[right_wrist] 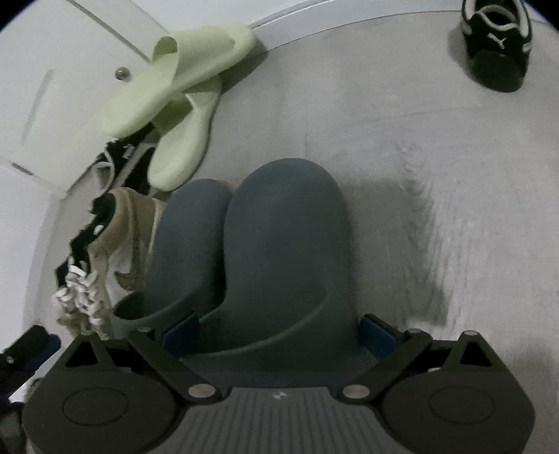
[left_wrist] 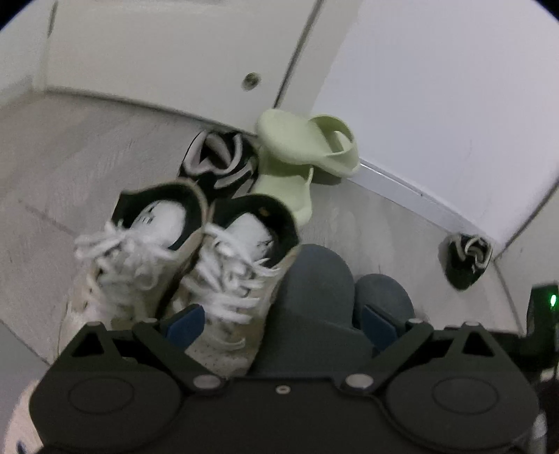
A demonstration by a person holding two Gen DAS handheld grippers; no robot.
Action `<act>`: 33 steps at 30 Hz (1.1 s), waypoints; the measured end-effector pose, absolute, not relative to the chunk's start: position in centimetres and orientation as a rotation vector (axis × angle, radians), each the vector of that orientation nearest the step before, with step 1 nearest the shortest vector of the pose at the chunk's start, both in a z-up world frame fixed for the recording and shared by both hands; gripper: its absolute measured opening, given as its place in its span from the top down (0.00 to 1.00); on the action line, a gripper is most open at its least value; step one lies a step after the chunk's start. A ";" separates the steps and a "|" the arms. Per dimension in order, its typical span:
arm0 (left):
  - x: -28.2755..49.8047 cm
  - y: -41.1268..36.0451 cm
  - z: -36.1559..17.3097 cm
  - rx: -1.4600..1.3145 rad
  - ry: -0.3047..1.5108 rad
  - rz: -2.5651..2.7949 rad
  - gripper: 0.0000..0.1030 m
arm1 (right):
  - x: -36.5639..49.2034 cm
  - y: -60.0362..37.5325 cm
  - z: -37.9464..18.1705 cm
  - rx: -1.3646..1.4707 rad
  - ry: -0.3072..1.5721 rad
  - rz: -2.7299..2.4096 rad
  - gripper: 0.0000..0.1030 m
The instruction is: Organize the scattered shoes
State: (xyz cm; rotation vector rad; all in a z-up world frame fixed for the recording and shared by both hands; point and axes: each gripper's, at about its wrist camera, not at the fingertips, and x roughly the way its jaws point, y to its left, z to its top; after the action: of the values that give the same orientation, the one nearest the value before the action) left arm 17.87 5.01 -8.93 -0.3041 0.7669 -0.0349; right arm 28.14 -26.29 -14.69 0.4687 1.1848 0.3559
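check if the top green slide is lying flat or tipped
Tipped: the upper green slide rests slanted across the lower green slide, leaning against the wall.

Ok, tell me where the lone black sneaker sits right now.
The lone black sneaker sits on the floor at the right wrist view's top right, against the wall, apart from the green slides.

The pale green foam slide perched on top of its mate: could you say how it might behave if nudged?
The pale green foam slide looks moulded, so probably light and fairly stiff. It rests tilted on its mate against the white wall, so a push would likely tip it off.
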 end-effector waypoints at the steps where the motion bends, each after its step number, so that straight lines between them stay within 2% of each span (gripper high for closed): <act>1: 17.9 4.6 -8.6 -0.276 0.756 -0.047 0.05 | 28.1 -26.6 -14.4 0.480 1.165 0.356 0.05; 4: 18.5 3.2 -8.0 -0.207 0.733 -0.091 0.05 | 27.8 -28.4 -12.0 0.466 0.992 0.328 0.04; 5: 19.0 2.7 -7.9 -0.186 0.731 -0.102 0.05 | 27.6 -29.0 -11.2 0.431 0.911 0.310 0.00; 10: 22.0 0.7 -7.2 -0.138 0.679 -0.168 0.05 | 27.5 -29.4 -9.5 0.190 0.657 0.175 0.00; 15: 28.2 -1.2 -6.3 -0.159 0.553 -0.229 0.06 | 28.3 -30.6 -10.0 0.137 0.511 -0.082 0.00; 20: 36.9 -2.4 -6.9 -0.237 0.552 -0.247 0.10 | 28.7 -32.9 -10.7 0.204 0.470 -0.140 0.00; 25: 46.3 -4.2 -8.9 -0.178 0.595 -0.139 0.24 | 30.0 -33.6 -11.5 0.251 0.500 -0.110 0.00; 27: 49.0 -4.5 -9.7 -0.162 0.624 -0.118 0.35 | 30.4 -33.2 -11.8 0.233 0.499 -0.103 0.00; 31: 52.9 -4.6 -11.6 -0.209 0.680 -0.147 0.47 | 30.3 -32.5 -12.1 0.196 0.492 -0.066 0.00; 33: 54.0 -4.5 -12.5 -0.278 0.681 -0.170 0.69 | 30.2 -31.9 -12.2 0.174 0.494 -0.048 0.00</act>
State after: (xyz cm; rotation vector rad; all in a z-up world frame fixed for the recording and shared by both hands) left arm 54.02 -4.46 -12.49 -0.2780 0.6813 -0.1703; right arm 30.16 -31.91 -12.19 0.1745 0.4939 -0.0484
